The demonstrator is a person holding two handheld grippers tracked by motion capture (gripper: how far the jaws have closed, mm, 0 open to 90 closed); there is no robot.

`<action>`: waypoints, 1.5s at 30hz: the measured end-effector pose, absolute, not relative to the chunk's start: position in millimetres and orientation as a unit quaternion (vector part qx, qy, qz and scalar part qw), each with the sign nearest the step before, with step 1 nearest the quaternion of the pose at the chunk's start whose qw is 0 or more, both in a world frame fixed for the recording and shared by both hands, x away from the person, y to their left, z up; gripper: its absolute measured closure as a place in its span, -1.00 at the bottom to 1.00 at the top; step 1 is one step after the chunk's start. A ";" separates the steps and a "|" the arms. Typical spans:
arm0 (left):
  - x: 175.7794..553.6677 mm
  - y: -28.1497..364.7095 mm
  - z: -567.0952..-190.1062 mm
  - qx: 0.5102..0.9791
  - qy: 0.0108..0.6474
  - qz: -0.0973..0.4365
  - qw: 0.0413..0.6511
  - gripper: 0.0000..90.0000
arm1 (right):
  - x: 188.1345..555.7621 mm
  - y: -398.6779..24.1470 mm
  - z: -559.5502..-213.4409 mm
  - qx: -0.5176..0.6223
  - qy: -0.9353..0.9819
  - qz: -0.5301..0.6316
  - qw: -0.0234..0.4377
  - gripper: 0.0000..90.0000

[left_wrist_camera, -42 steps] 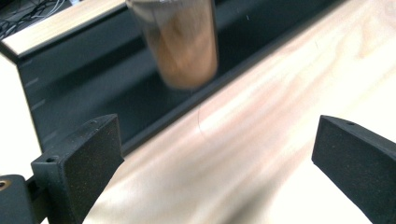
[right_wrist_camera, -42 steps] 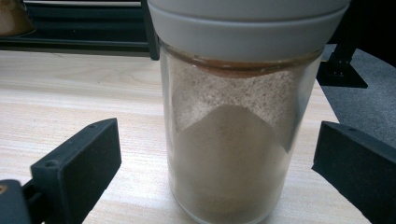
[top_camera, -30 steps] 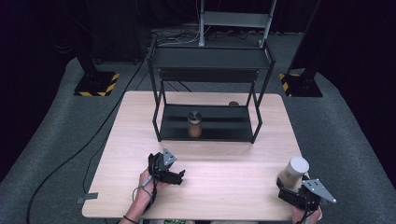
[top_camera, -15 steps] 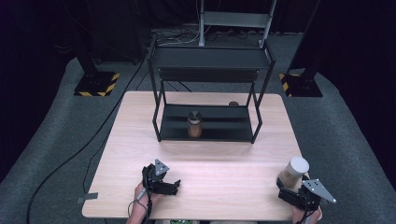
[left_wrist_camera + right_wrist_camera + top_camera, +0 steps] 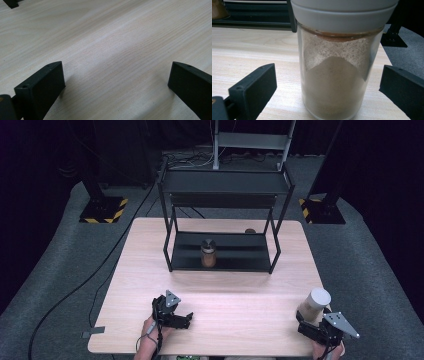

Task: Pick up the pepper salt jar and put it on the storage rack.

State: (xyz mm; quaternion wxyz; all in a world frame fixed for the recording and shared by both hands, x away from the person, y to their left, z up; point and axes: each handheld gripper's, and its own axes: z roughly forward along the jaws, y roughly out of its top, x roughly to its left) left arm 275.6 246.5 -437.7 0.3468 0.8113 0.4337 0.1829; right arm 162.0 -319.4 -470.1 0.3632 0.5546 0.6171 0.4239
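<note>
On the wooden table (image 5: 240, 295) stands a grey-lidded glass jar (image 5: 338, 62) of beige powder.

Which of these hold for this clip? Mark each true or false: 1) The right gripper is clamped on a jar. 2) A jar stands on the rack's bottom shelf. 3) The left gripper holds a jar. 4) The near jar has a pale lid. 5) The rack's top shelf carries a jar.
1) False: the right gripper has its jaws open on either side of the jar with powder, not touching it.
2) True: a brown jar stands on the bottom shelf of the rack.
3) False: the left gripper is open over bare table.
4) True.
5) False: no jar is visible on it.
</note>
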 end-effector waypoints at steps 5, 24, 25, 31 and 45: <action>275.7 246.6 -437.6 0.812 0.433 0.183 0.346 -0.99 | 161.8 -318.5 -470.2 0.555 0.616 0.423 0.365 -1.00; 275.9 246.8 -437.4 0.812 0.432 0.183 0.346 -0.99 | 159.4 -320.7 -449.5 0.530 0.617 0.436 0.385 -1.00; 275.9 246.8 -437.4 0.812 0.432 0.183 0.346 -0.99 | 160.8 -321.8 -447.3 0.526 0.618 0.439 0.387 -1.00; 275.8 246.7 -437.5 0.812 0.433 0.183 0.347 -0.99 | 170.1 -324.0 -440.1 0.518 0.616 0.440 0.399 -0.99; 276.0 246.9 -437.3 0.813 0.431 0.183 0.346 -0.99 | 167.3 -334.5 -444.2 0.501 0.613 0.458 0.404 -0.27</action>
